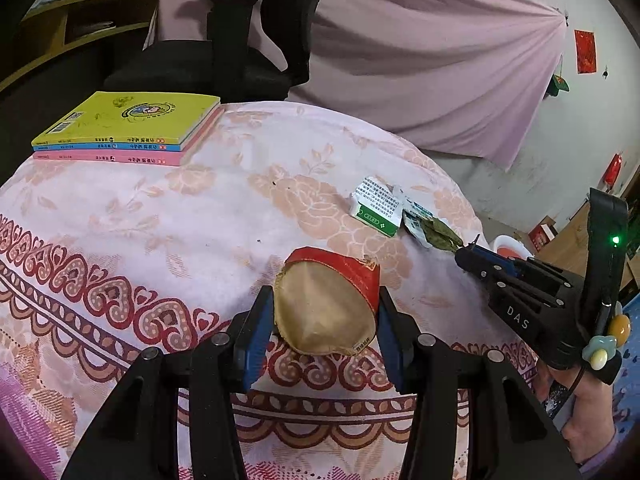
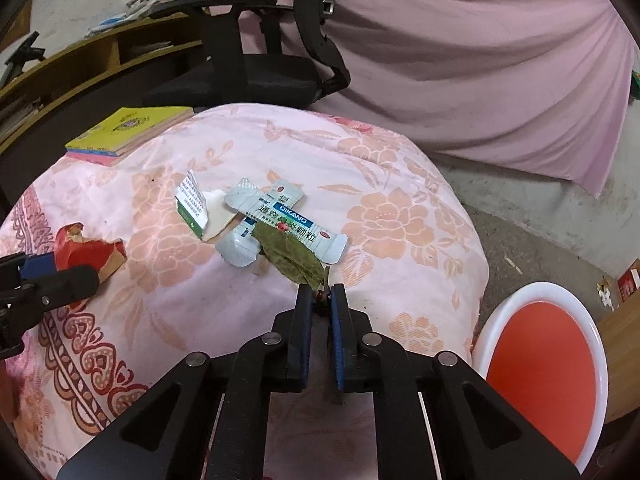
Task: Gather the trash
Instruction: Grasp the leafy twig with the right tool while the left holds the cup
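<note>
My left gripper (image 1: pixel 322 304) is shut on a crushed red paper cup (image 1: pixel 328 304) with a brown inside, held just above the floral tablecloth (image 1: pixel 160 220). The cup also shows in the right wrist view (image 2: pixel 86 250). My right gripper (image 2: pixel 321 294) is shut on the stem of a dried green leaf (image 2: pixel 290 254), which lies partly under two white sachets (image 2: pixel 280 220). A torn green-and-white medicine box (image 2: pixel 192 204) lies just left of them. In the left wrist view the box (image 1: pixel 378 206), the leaf (image 1: pixel 438 234) and the right gripper (image 1: pixel 464 252) sit at the right.
A stack of three books (image 1: pixel 128 128) lies at the table's far left corner. A black office chair (image 1: pixel 224 40) stands behind the table, with a wooden desk (image 2: pixel 80 64) beyond. A white chair with a red seat (image 2: pixel 544 364) stands right of the table.
</note>
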The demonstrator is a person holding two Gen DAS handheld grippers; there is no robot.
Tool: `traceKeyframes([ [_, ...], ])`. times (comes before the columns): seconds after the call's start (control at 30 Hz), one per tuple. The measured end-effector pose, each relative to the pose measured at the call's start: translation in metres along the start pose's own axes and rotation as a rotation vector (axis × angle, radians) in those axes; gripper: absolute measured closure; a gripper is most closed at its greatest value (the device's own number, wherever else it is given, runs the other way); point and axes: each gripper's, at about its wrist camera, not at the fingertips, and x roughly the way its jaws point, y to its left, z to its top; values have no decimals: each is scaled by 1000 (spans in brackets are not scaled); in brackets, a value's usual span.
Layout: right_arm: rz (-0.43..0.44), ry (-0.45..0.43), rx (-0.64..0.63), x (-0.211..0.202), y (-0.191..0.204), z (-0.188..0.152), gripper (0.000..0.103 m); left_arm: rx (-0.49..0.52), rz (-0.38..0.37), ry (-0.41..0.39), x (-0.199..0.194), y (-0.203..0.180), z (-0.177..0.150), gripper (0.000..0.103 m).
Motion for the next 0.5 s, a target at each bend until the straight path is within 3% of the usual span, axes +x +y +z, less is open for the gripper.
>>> traceKeyframes([
  [0.23, -14, -84, 15, -20, 0, -3, 96, -7, -17, -23, -6, -1, -3, 60],
  [0.5, -63, -260, -8, -56, 9, -10, 96, -6, 21, -86, -20, -6, -8, 60],
])
